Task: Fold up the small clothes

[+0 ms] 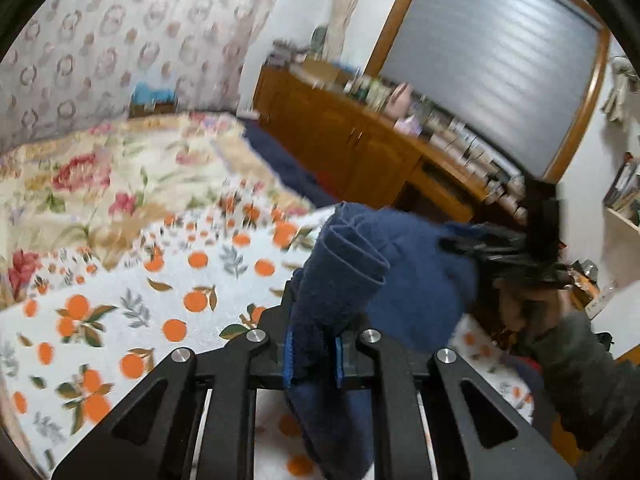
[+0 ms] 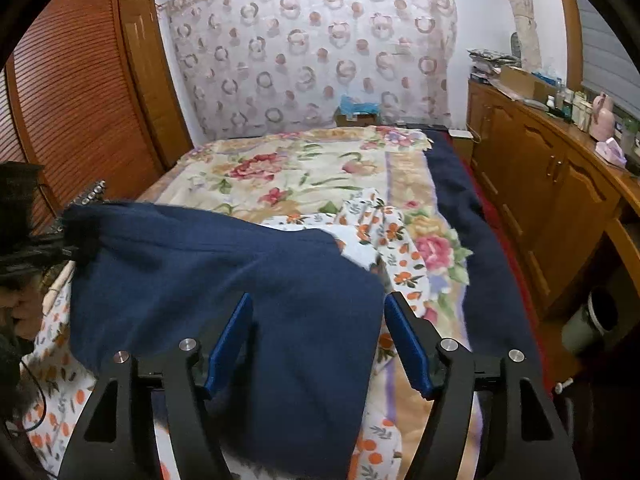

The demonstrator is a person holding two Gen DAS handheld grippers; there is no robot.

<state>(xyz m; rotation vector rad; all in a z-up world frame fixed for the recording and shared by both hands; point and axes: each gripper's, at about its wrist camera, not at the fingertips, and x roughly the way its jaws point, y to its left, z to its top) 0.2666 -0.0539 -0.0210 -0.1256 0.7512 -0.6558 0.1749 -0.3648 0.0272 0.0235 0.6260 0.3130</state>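
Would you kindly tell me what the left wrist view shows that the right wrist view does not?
Only the left wrist view shows the left gripper shut on a bunched fold of the navy blue fleece garment. Only the right wrist view shows the right gripper open over it, and brown louvred wooden doors. Both show the garment and the orange-print white sheet.
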